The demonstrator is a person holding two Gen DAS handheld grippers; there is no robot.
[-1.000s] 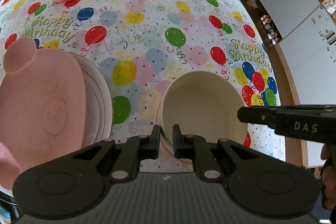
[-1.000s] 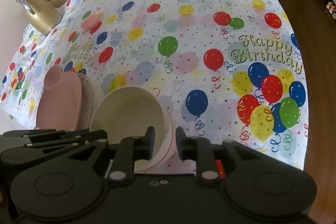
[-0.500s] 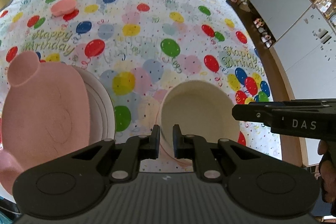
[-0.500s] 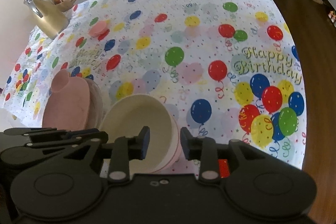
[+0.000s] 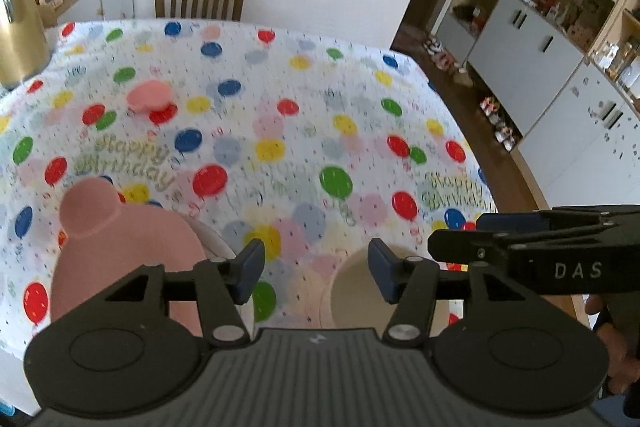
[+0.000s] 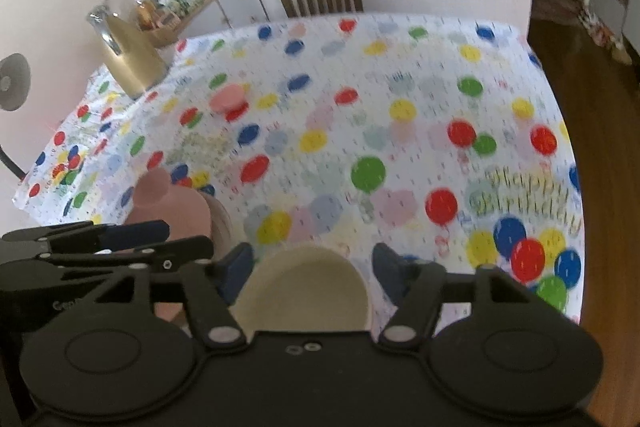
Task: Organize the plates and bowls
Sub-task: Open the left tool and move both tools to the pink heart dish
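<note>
Both grippers, left gripper (image 5: pixel 316 269) and right gripper (image 6: pixel 312 269), are hovering released and empty over the near table edge, with the cream bowl (image 6: pixel 304 287) nested below and the pink plate (image 5: pixel 124 259) stacked left, suggesting the small pink dish (image 5: pixel 149 95) far-left needs fetching next.

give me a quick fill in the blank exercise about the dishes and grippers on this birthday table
1. The pink bear-shaped plate lies on top of a ____ plate.
2. Both the left gripper and the right gripper have their jaws ____.
3. The cream bowl sits nearest the ____ gripper.
4. Near the gold jug lies a small ____ dish.

Missing words: white; open; right; pink
</note>
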